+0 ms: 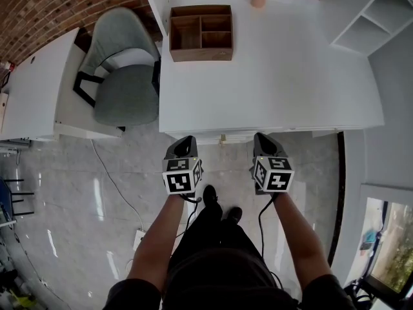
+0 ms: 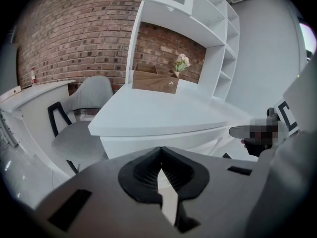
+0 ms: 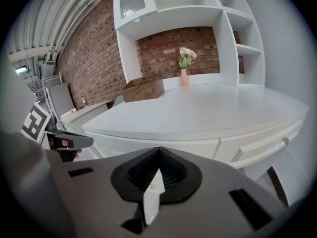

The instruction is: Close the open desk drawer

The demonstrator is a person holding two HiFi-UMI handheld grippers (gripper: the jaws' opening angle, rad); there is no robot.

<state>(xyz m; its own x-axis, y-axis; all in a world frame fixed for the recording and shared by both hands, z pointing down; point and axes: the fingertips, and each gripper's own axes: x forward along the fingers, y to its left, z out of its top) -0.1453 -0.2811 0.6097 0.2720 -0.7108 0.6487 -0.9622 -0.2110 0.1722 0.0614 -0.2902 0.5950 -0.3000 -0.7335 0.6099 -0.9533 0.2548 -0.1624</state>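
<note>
I hold both tongs side by side in front of the white tabletop (image 1: 271,76), short of its near edge and touching nothing. The left tongs (image 1: 185,141) are closed tip to tip with nothing between them. The right tongs (image 1: 263,138) are pressed together in the same way and are empty too. In the right gripper view, the desk drawer (image 3: 262,145) sits just under the tabletop's front edge, off to the right of the right tongs. Its white front stands a little proud of the panel beside it, and it carries a small brass knob (image 3: 286,141). Neither pair of tongs touches the drawer. Far back on the tabletop rests a wooden organiser box (image 1: 201,32), with a vase of flowers (image 3: 184,68) near it. A grey chair (image 1: 122,76) stands to the left of the desk on the glossy tiled floor (image 1: 84,192).
</note>
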